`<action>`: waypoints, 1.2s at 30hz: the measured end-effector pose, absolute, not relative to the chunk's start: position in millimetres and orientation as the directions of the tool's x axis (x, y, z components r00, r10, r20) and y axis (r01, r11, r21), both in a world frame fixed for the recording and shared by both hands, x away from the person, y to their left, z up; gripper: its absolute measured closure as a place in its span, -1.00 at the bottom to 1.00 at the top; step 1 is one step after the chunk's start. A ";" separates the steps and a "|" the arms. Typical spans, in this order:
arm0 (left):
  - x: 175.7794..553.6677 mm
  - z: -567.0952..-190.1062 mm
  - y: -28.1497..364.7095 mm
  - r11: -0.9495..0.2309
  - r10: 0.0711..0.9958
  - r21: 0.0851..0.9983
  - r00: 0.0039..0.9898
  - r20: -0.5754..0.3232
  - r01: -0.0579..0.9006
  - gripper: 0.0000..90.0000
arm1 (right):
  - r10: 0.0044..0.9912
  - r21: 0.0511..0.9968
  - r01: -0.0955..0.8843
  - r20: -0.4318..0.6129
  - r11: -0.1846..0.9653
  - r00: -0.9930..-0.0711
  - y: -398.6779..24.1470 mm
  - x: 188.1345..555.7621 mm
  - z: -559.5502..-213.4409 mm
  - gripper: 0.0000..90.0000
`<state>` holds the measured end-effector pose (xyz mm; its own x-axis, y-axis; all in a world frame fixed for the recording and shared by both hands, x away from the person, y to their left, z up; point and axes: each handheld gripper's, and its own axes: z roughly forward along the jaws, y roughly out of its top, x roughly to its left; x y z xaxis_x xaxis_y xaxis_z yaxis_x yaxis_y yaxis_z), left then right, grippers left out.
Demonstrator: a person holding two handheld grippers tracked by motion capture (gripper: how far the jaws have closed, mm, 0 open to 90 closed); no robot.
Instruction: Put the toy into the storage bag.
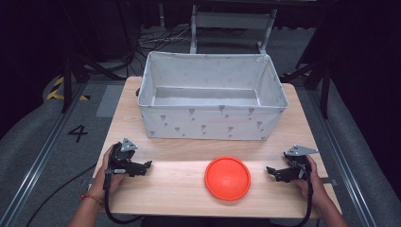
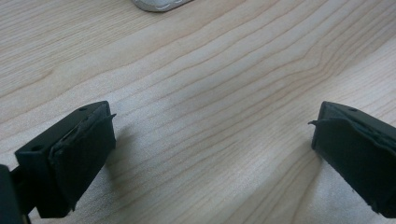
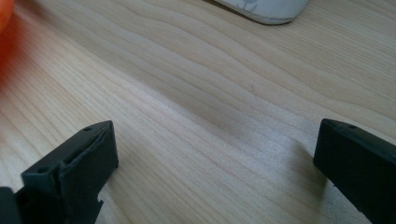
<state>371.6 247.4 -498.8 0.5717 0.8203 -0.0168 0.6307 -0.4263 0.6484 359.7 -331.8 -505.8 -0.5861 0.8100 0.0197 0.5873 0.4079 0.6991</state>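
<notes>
Tabletop (image 1: 189, 189) of pale wood grain runs across the middle of the high view, with dark floor around it. An orange disc (image 1: 227, 178) lies flat in the lower centre of the frame, right of the middle, near the front edge. Behind it, in the upper centre, stands a white fabric bin (image 1: 213, 124) printed with small grey motifs, its open top showing a bare inside.

At the lower left of the high view the left hand-held gripper (image 1: 148, 165) rests on the wood, held by the person's left hand (image 1: 108, 176), its tips aimed to the right of the frame toward the disc, well apart from it. In the left gripper view its two black jaws stand wide apart at the lower corners, with only bare wood between them; a rounded white corner of the bin (image 2: 159, 4) shows at the top edge.

At the lower right of the high view the right hand-held gripper (image 1: 269, 171) lies in the right hand (image 1: 316, 182), pointing to the left of the frame at the disc, near its rim but not touching. In the right gripper view its jaws are likewise spread wide over empty wood, an orange blur of the disc (image 3: 4, 16) sits in the upper left corner, and the bin's bottom corner (image 3: 266, 11) shows at the top.
</notes>
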 end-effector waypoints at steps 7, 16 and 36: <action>372.2 -498.5 247.9 -0.436 0.813 0.644 0.582 -0.018 0.629 -1.00 | 0.786 0.700 0.570 0.019 0.431 -0.618 -332.1 359.8 -505.8 -1.00; 371.6 -498.9 248.0 -0.436 0.809 0.648 0.587 -0.021 0.625 -1.00 | 0.753 0.695 0.550 0.019 0.462 -0.657 -329.8 358.0 -505.1 -0.99; 370.8 -498.5 251.8 -0.464 0.788 0.647 0.615 -0.011 0.605 -0.99 | 0.631 0.719 0.488 0.088 0.495 -0.771 -299.6 341.0 -471.6 -0.62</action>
